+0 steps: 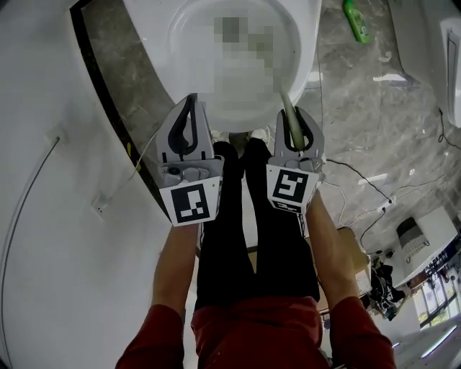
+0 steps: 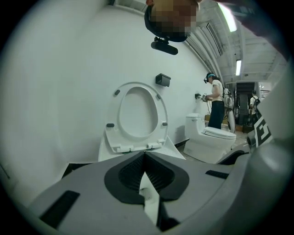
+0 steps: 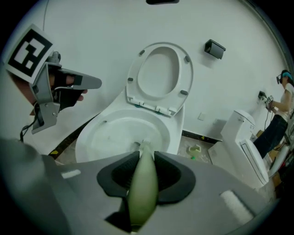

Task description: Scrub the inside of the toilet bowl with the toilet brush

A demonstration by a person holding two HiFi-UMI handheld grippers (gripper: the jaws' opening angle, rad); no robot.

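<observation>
Toilet bowl [image 1: 175, 37] straight ahead of you, your legs just before it. Your left gripper [image 1: 190, 101] at near rim, left side. Your right gripper [image 1: 292, 109] beside it on right, toilet brush [image 3: 143, 181] between its jaws, head reaching into bowl. Seat [image 3: 158, 75] up against wall behind bowl. Bottle [image 1: 356, 20] on floor right of bowl. Second toilet [image 3: 248, 142] farther right.

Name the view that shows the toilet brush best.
Right gripper view: the toilet brush runs from its jaws to bristles in the toilet bowl. Head view shows only some handle; left gripper view, none.
</observation>
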